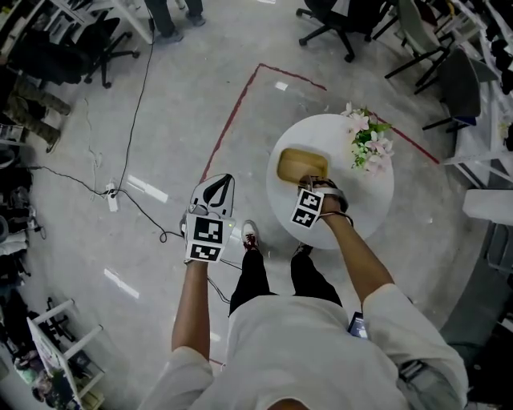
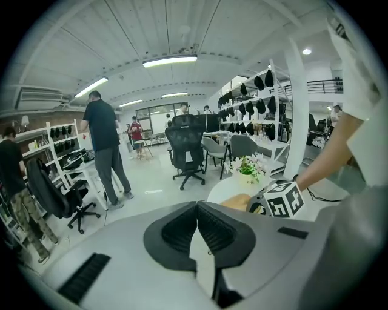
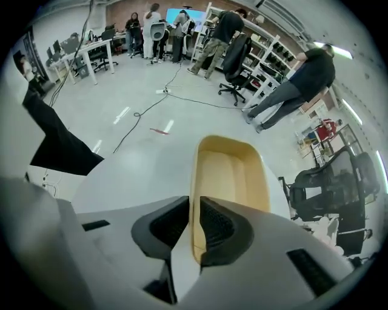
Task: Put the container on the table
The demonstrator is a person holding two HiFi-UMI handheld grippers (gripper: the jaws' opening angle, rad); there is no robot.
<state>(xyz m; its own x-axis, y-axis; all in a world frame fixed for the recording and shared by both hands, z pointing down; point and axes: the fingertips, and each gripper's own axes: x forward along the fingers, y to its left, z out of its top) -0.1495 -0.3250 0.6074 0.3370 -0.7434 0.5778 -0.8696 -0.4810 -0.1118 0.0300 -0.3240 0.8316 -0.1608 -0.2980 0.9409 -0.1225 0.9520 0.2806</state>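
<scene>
A shallow tan container (image 1: 303, 164) rests on the round white table (image 1: 369, 204). My right gripper (image 1: 317, 186) is at its near edge. In the right gripper view the jaws are closed on the container's (image 3: 233, 175) thin left rim, so the right gripper (image 3: 195, 212) is shut on it, over the white table (image 3: 139, 169). My left gripper (image 1: 215, 186) hangs over the floor left of the table; its jaws (image 2: 197, 206) meet at the tips with nothing between them. The left gripper view also catches the container (image 2: 237, 201) beside the right gripper's marker cube (image 2: 282, 200).
A pot of pink and white flowers (image 1: 370, 144) stands on the table's far right. A red tape line (image 1: 228, 124) and a black cable (image 1: 136, 104) with a power strip (image 1: 111, 196) lie on the floor. Office chairs (image 1: 337, 24) stand beyond; people (image 2: 104, 148) stand near shelves.
</scene>
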